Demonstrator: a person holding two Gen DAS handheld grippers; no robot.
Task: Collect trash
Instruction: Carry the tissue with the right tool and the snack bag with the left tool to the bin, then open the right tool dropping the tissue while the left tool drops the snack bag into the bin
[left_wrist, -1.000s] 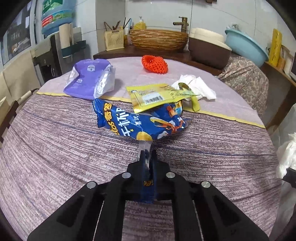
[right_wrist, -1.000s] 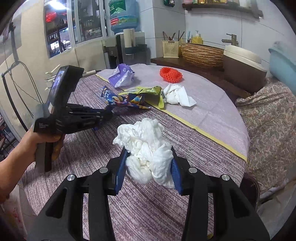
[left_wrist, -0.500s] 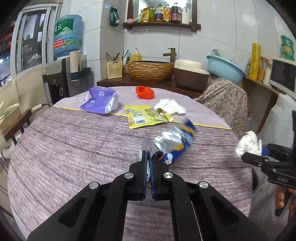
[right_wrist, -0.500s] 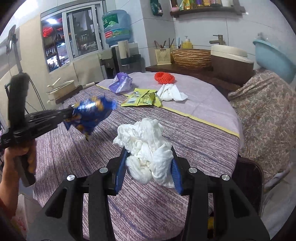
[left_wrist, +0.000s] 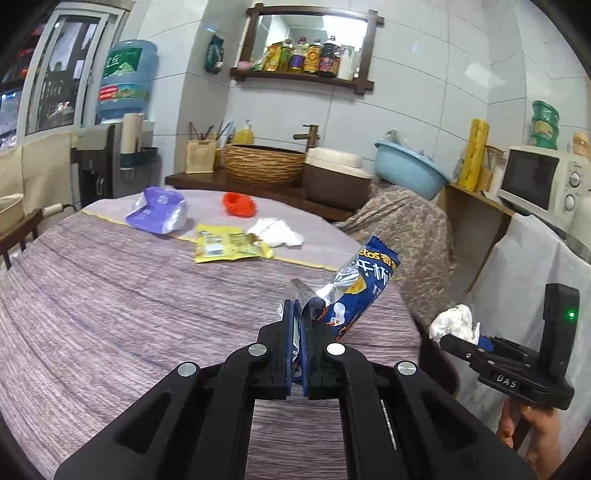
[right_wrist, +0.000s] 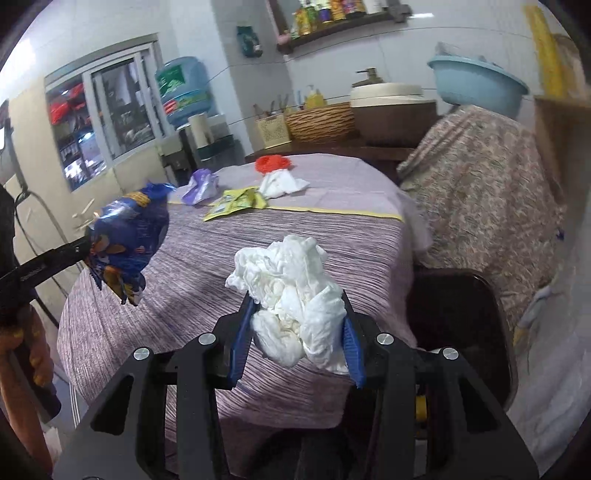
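Firstly, in the left wrist view, the left gripper (left_wrist: 295, 325) was clamped tight on the silver end of a blue snack wrapper (left_wrist: 364, 284), which hung in the air above the near right edge of the table (left_wrist: 110, 314). A yellow packet (left_wrist: 227, 246), purple bag (left_wrist: 157, 215), red mesh (left_wrist: 239, 204) and white tissue (left_wrist: 275, 236) lay farther back. Next, in the right wrist view, the right gripper (right_wrist: 297, 328) held a crumpled white tissue wad (right_wrist: 291, 295) between half-spread pads, above the table's edge, with the wrapper raised at left.
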